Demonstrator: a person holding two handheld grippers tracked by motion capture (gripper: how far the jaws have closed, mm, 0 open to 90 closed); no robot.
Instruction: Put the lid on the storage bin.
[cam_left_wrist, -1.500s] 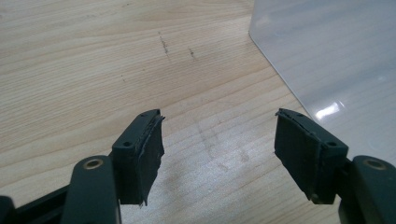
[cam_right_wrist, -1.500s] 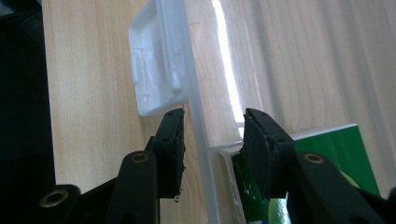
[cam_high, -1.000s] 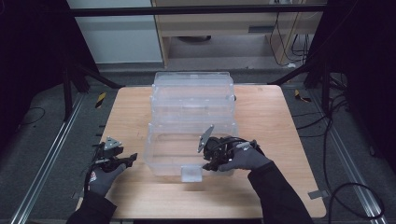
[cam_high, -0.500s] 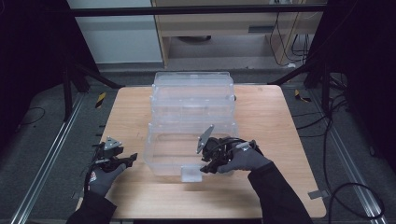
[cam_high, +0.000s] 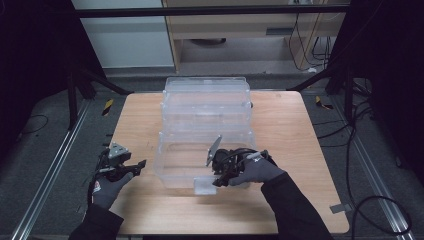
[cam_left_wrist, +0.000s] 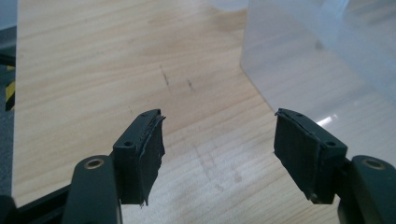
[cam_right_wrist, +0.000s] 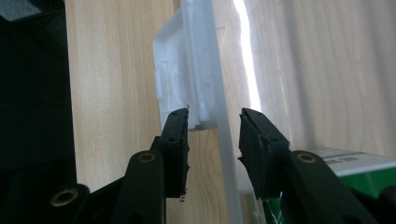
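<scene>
A clear plastic storage box (cam_high: 175, 160) stands on the wooden table (cam_high: 300, 150), with its lid (cam_high: 206, 97) folded back behind it. A white latch (cam_high: 202, 186) hangs on the box's front wall. My right gripper (cam_high: 216, 176) is at that wall beside the latch. In the right gripper view it (cam_right_wrist: 214, 135) is open, its jaws astride the clear front wall (cam_right_wrist: 219, 79), and the left jaw is next to the latch (cam_right_wrist: 180, 70). My left gripper (cam_high: 136, 165) hovers left of the box, open and empty (cam_left_wrist: 217, 140), near the box's corner (cam_left_wrist: 303, 60).
The table's left part (cam_left_wrist: 93, 56) shows bare wood with faint scuff marks. A green and white label (cam_right_wrist: 355, 163) sits at the lower right of the right gripper view. Dark frame posts and cables surround the table.
My right hand has edged a little to the left along the box's front wall, closer to the latch. The left gripper has stayed in place.
</scene>
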